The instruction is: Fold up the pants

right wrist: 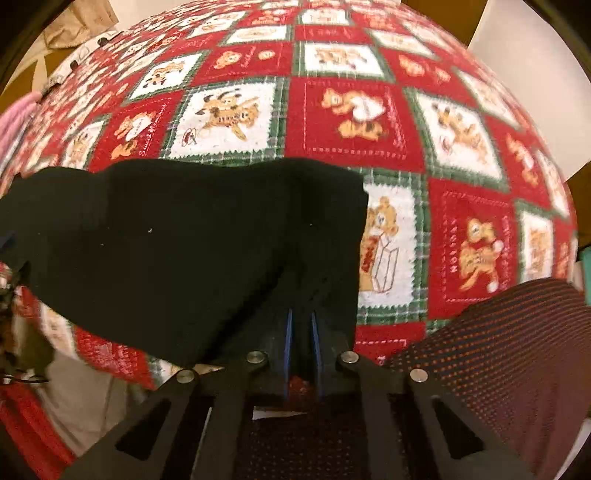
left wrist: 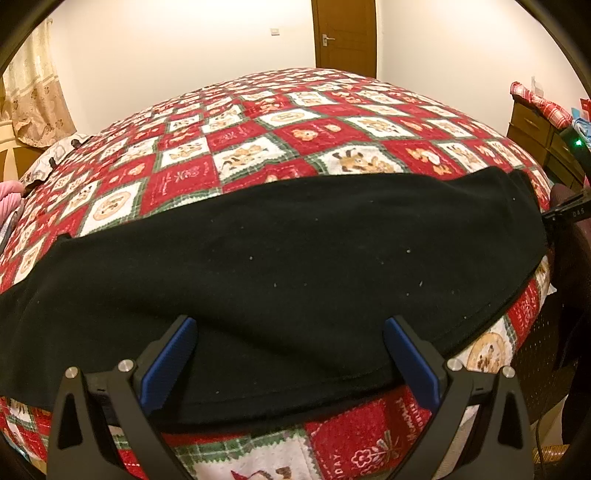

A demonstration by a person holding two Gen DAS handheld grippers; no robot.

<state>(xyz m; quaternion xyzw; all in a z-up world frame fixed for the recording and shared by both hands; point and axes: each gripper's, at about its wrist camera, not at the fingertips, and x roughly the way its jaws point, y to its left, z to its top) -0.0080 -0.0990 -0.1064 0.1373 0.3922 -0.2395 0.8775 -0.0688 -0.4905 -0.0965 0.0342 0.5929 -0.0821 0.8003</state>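
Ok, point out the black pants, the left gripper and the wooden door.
black pants (left wrist: 295, 258), left wrist view, middle of the flat fabric.
left gripper (left wrist: 290, 326), left wrist view, midway between its open fingertips.
wooden door (left wrist: 345, 35), left wrist view, door panel beside the handle.

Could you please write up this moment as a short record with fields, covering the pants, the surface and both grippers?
garment: black pants, spread lengthwise across the near edge of the bed
surface: red, white and green patchwork bedspread
left gripper: open, fingers wide apart over the pants' near hem, not gripping
right gripper: shut on one end of the pants, cloth bunched at the fingers
background: brown door, wooden dresser, curtain
fold state: no fold across the length visible yet
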